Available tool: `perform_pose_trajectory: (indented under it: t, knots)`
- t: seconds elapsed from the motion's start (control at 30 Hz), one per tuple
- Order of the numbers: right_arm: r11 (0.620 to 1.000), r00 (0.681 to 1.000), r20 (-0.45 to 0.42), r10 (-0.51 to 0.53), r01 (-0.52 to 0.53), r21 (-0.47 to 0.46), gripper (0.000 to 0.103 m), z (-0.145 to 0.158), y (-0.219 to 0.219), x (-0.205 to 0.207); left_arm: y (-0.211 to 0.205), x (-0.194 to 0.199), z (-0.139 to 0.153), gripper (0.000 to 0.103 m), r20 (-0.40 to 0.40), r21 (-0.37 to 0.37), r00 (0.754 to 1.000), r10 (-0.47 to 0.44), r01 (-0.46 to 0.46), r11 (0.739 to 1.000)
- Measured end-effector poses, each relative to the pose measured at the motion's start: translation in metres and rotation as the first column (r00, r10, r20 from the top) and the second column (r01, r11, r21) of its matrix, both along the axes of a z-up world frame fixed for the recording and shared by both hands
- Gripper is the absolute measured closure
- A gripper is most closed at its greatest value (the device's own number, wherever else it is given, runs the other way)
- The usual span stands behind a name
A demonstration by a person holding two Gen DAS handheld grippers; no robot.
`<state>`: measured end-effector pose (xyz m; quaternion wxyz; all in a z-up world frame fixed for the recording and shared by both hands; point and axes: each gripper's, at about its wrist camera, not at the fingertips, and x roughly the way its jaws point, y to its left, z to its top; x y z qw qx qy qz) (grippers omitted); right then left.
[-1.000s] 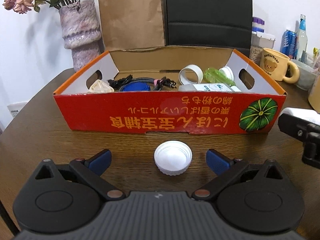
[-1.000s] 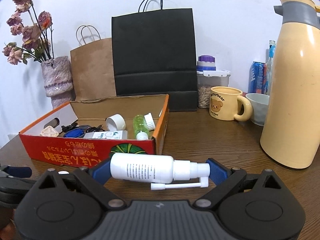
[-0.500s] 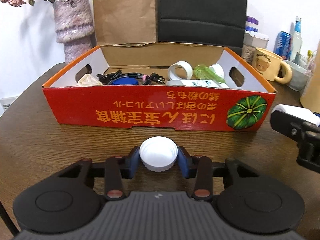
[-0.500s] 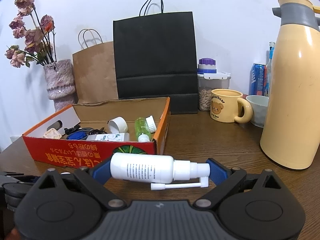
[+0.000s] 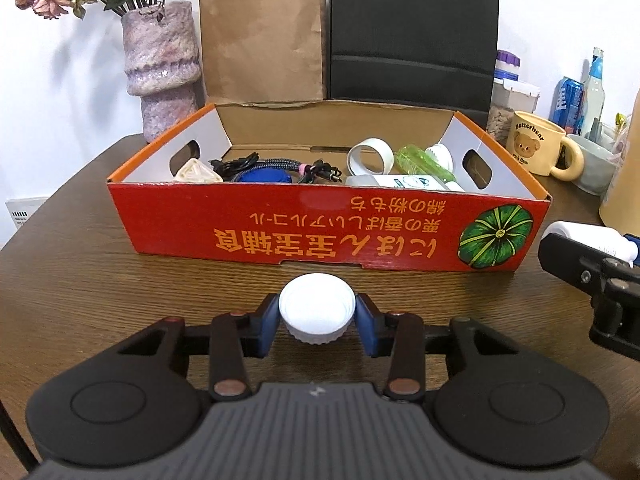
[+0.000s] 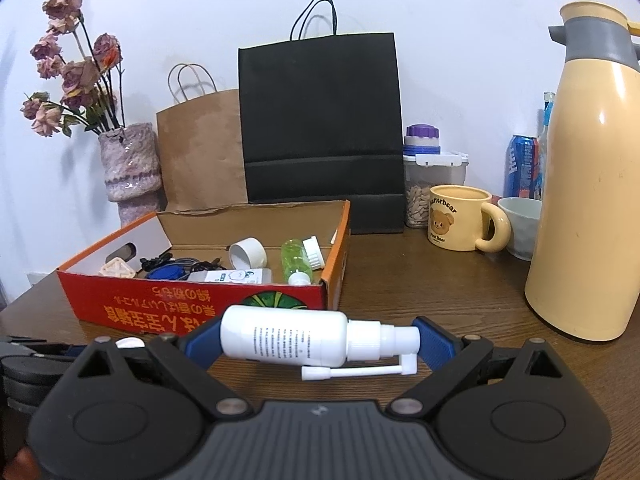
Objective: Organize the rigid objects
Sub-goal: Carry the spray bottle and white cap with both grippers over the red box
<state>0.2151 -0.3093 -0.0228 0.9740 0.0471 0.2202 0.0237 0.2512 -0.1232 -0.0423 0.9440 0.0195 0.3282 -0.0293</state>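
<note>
My left gripper [image 5: 317, 316] is shut on a white round cap [image 5: 316, 312] and holds it just above the table, in front of the red cardboard box [image 5: 320, 232]. My right gripper [image 6: 316, 338] is shut on a white spray bottle [image 6: 292, 338] lying sideways between the fingers, nozzle to the right, in front of the box's right corner [image 6: 280, 300]. The box holds a white ring [image 5: 370, 156], a green bottle [image 5: 420, 160], a white tube, black cables and a blue item. The right gripper [image 5: 592, 276] shows at the right edge of the left wrist view.
Behind the box stand a vase of dried flowers [image 5: 160, 68], a brown paper bag [image 5: 264, 40] and a black bag [image 5: 412, 32]. To the right are a yellow bear mug [image 6: 460, 216], a bowl, cans, a seed jar and a tall cream thermos [image 6: 588, 200].
My left gripper closed on the white cap, which lay on the table between open fingers, and lifted it slightly. My right gripper rose a little with the spray bottle.
</note>
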Motion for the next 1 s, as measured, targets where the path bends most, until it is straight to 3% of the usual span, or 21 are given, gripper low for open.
perform_pose_trajectory:
  t: [0.57,1.0]
  knots:
    - [1.0,0.996,0.084,0.003,-0.003,0.01,0.005,0.026,0.008,-0.019,0.015,-0.023,0.037,0.062,0.114,-0.021,0.993,0.001,0.001,1.0]
    - [1.0,0.992,0.126,0.007,-0.01,0.016,0.005,0.042,0.029,-0.01,0.035,-0.019,0.061,0.062,0.191,-0.039,0.981,0.023,-0.016,0.999]
